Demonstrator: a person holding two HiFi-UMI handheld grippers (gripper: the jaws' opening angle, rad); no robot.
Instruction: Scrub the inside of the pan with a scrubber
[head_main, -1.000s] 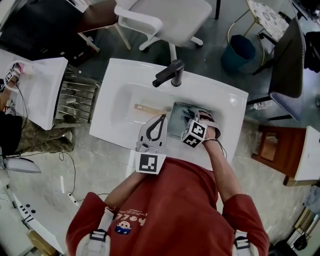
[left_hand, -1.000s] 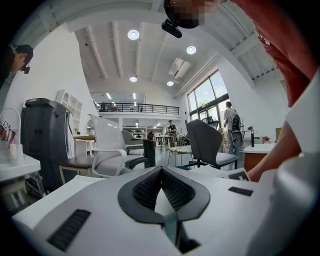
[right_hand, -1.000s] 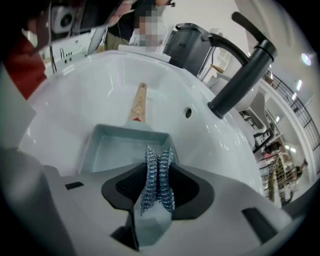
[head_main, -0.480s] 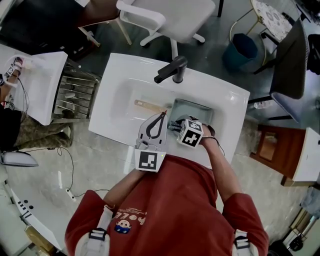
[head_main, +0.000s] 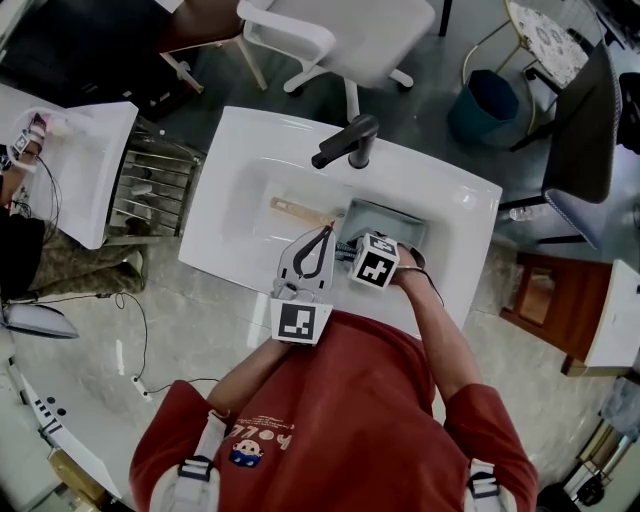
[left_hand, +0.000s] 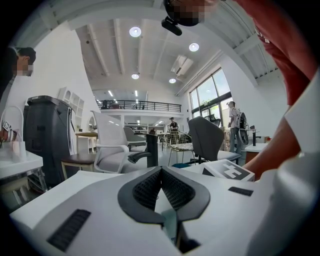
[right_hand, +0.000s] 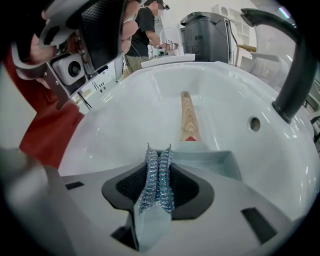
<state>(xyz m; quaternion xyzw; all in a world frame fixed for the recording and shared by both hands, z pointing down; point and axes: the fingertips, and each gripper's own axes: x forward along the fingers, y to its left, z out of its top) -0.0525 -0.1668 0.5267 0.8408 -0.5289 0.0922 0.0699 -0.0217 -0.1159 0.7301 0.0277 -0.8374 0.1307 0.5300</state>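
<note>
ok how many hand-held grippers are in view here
2. The left hand-held gripper is above the near side of the sink, jaws together on nothing. The right hand-held gripper is at the pan, shut on the scrubber.

Scrubber (right_hand: 158, 182) glittery metallic mesh; pan (right_hand: 222, 162) matt grey, wooden handle (right_hand: 189, 117); sink (right_hand: 125, 115) glossy white.

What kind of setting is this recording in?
Probably an open office or studio hall, not a home kitchen: a freestanding white sink beside a swivel chair, a high ceiling and a mezzanine railing.
</note>
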